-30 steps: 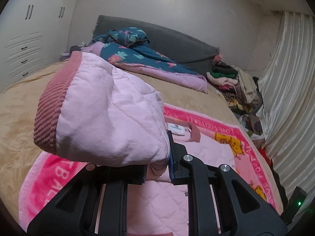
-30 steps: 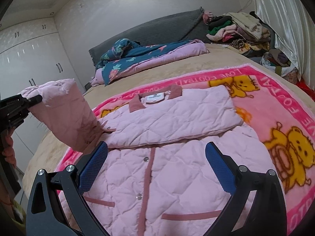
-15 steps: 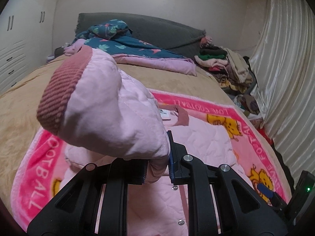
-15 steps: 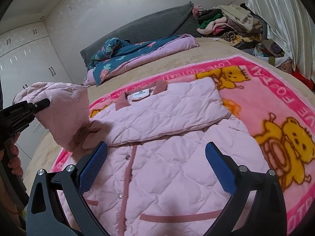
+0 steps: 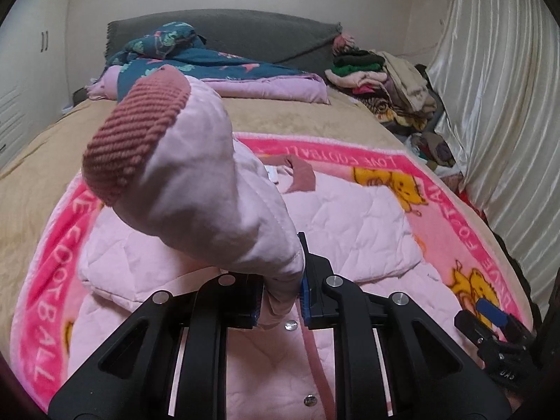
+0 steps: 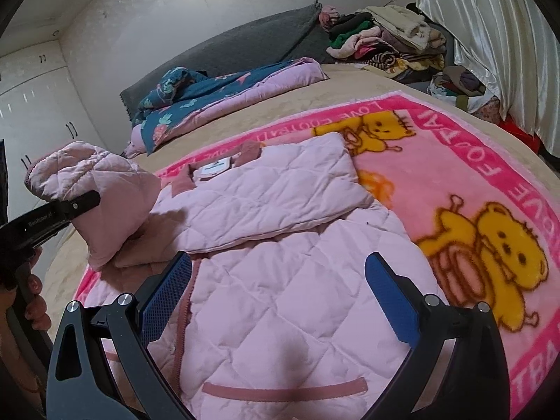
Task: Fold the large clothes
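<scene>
The pink blanket's border reads "LOVE FOOTBALL". The left claw's black arm carries small white lettering, "BenRobot.AI". The jacket's neck label is unreadable.

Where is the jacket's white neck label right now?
In the right wrist view, the white label sits at the far end of the pink jacket, between the dusty-pink collar flaps, just right of the raised sleeve held by the left hand-held gripper.

The left claw pinches a pink quilted sleeve, its ribbed cuff raised above the jacket spread on a pink blanket on the bed.
</scene>
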`<state>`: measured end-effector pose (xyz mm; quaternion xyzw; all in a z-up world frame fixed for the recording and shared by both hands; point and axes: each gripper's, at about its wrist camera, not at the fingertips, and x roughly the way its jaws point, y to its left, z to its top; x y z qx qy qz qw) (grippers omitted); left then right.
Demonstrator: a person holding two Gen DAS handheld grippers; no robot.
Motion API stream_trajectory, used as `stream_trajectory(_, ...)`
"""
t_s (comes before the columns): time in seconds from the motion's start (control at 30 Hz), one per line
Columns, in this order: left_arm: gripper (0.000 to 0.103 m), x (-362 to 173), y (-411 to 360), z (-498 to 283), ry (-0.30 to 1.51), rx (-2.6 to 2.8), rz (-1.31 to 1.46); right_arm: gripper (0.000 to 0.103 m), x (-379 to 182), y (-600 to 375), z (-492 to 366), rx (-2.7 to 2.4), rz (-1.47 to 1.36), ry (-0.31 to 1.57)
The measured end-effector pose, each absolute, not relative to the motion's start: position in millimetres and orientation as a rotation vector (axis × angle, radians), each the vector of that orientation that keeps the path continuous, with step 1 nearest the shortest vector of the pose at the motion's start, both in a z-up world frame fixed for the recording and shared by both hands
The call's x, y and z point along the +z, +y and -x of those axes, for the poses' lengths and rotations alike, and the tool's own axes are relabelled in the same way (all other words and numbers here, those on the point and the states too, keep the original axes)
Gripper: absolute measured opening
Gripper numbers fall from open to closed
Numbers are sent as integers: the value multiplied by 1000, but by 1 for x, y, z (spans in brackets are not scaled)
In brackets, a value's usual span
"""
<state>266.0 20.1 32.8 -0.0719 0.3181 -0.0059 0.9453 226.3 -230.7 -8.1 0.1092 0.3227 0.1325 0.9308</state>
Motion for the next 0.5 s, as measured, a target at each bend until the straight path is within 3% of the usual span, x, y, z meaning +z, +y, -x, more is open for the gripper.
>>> stream_trajectory(0.5, 10, -11, -4, -286, 703, -107, 117, 99, -27, -237, -240, 204, -190, 697)
